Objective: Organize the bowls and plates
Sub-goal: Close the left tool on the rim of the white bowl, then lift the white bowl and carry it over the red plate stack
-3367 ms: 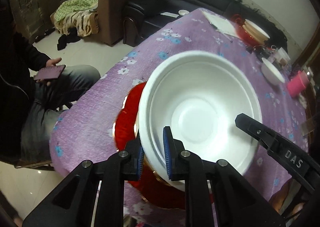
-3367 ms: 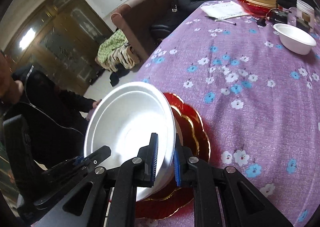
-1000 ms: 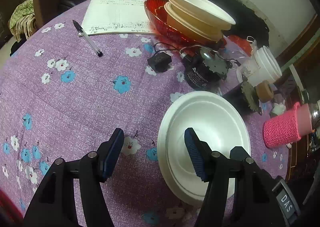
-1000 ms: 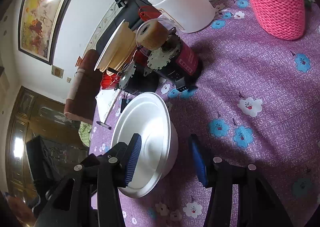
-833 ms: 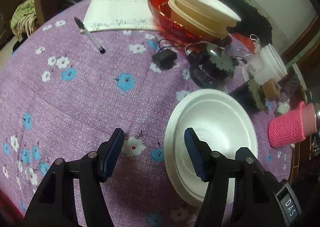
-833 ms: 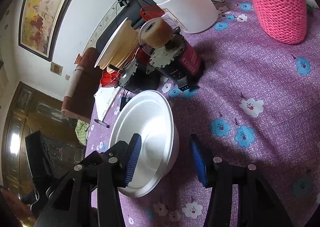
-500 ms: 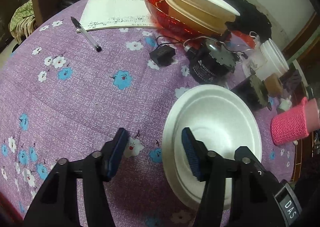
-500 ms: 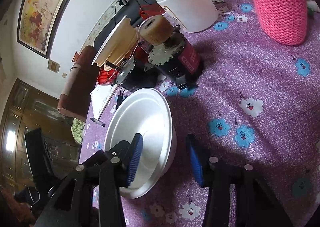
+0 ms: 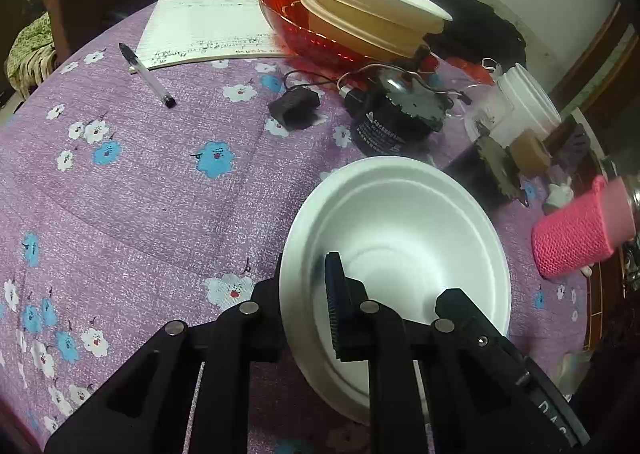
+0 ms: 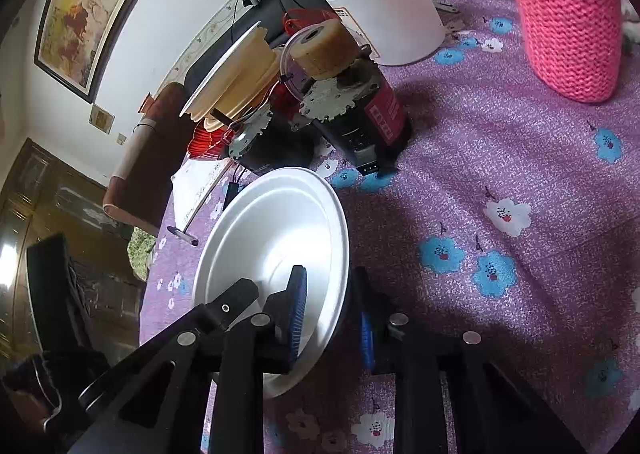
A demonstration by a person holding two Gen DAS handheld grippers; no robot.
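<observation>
- The round white foam bowl [image 9: 400, 250] sits on the purple flower-print surface [image 9: 140, 182], toward the edge of that surface nearest the person and beside the pink knitted cup sleeve [image 9: 580, 238].
- The left gripper [image 9: 304, 294] has its jaws pressed together on the bowl's near-left rim: one blue-padded finger lies inside the bowl, the other outside and mostly hidden behind the wall.
- The right gripper [image 10: 332, 314] straddles the opposite, near-right part of the rim, one pad inside the bowl and one outside. Its jaws are closing with the rim between them; the inner pad looks to be against the wall, while a narrow gap seems to remain at the outer pad.
- The relation that matters: the stack of cream-coloured foam bowls [image 9: 372, 14] on the scalloped red plastic plate [image 9: 304, 42] lies beyond the white bowl, toward the far edge of the surface, straight ahead of both grippers.
- Between the two stand a black cylindrical motor with a toothed metal disc [image 9: 396, 114] and a white plastic tub [image 9: 528, 106], so I judge the bowl must be carried up and over them.
- Both grippers are equally near the bowl; the left looks slightly nearer the stack's open side.
</observation>
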